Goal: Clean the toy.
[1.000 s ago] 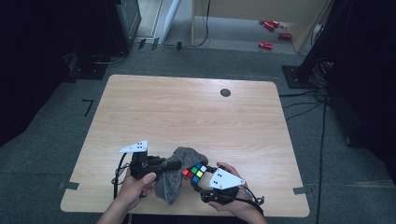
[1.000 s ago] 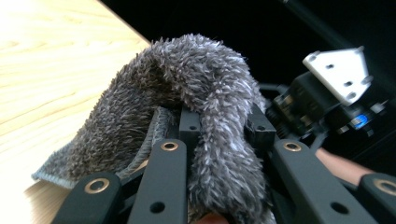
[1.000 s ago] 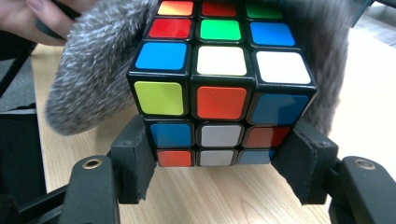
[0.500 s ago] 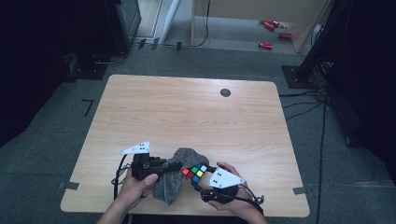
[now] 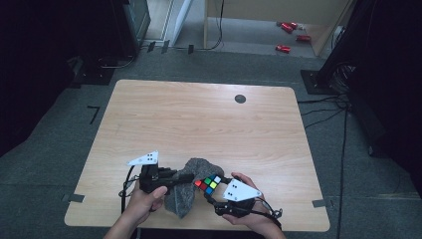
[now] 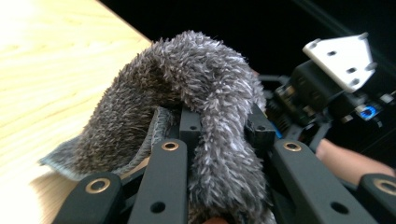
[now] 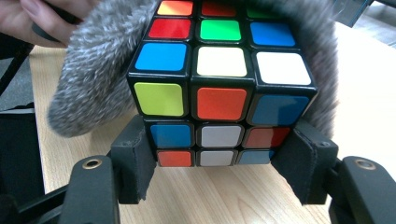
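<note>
Near the tabletop's (image 5: 209,119) front edge, the right gripper (image 5: 211,191) squeezes the puzzle cube (image 7: 219,88). The left gripper (image 5: 191,177) pinches the fuzzy grey cloth (image 6: 196,88), which touches the cube's far side.

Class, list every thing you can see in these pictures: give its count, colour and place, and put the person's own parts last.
Puzzle cube: one, multicoloured, between the right gripper's pads.
Fluffy cloth: one, grey, near table edge, pinched by the left gripper, draped against the cube.
Table: one, light wood.
Round hole cover: one, dark, far right of tabletop.
Red objects: several, on the floor beyond.
Left gripper: black, shut on cloth.
Right gripper: black, holding cube.
Hands: two, bottom edge.
</note>
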The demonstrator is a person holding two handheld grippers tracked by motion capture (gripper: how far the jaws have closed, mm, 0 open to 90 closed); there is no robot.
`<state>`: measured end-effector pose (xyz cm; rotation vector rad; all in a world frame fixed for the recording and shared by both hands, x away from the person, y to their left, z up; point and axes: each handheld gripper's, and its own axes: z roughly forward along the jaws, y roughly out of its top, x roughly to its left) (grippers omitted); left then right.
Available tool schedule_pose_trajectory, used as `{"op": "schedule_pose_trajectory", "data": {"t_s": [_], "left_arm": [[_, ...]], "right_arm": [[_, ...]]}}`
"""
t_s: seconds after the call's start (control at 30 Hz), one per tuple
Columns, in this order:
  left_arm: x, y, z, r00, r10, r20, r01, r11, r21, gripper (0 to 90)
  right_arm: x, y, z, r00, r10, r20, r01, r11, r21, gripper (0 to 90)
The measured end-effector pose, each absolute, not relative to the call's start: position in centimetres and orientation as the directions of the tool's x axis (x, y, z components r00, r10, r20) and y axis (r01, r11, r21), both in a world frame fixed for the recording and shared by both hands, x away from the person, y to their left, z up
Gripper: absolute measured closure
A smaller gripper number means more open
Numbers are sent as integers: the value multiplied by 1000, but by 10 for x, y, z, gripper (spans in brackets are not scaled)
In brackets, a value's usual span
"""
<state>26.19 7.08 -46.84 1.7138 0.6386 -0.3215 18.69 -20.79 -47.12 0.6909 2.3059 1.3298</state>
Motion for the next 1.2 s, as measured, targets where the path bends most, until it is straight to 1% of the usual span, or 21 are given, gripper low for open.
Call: {"op": "schedule_pose_trajectory", "data": {"t_s": [0.07,0.1,0.17,0.3,0.47,0.53,0.73,0.83,0.9,1.0,1.07,1.13,1.2], "left_arm": [[260,67,-471,821,273,-501,555,-180,812,762],[260,66,-472,822,275,-498,553,-184,812,761],[259,66,-470,825,266,-498,550,-176,817,761],[259,70,-465,823,226,-522,555,-118,824,760],[260,66,-472,818,275,-505,558,-171,812,760],[260,65,-473,818,274,-506,559,-172,811,760],[259,70,-463,816,214,-537,564,-91,820,758],[259,69,-465,819,246,-518,557,-124,821,758],[259,66,-469,819,286,-498,554,-163,817,758],[257,64,-469,826,307,-472,537,-176,825,759],[257,65,-467,831,346,-436,515,-183,837,759],[257,68,-466,827,375,-419,507,-175,844,760],[256,70,-466,838,411,-358,470,-211,857,763]], "right_arm": [[186,-210,-469,-802,593,-74,221,410,885,350],[186,-211,-468,-803,591,-79,215,411,886,350],[186,-212,-467,-802,592,-80,214,411,886,350],[187,-213,-470,-802,592,-80,217,413,884,349],[186,-212,-468,-802,591,-80,212,408,888,350],[185,-212,-467,-802,591,-89,207,414,887,350],[186,-212,-469,-804,589,-76,215,407,888,349],[186,-210,-470,-803,589,-89,213,424,880,349],[185,-209,-469,-804,588,-90,210,422,882,349],[182,-209,-467,-804,588,-93,202,417,886,350],[182,-210,-466,-806,585,-90,203,416,886,349],[183,-213,-465,-803,590,-86,204,407,890,350],[184,-217,-462,-797,599,-75,206,387,899,350]]}}
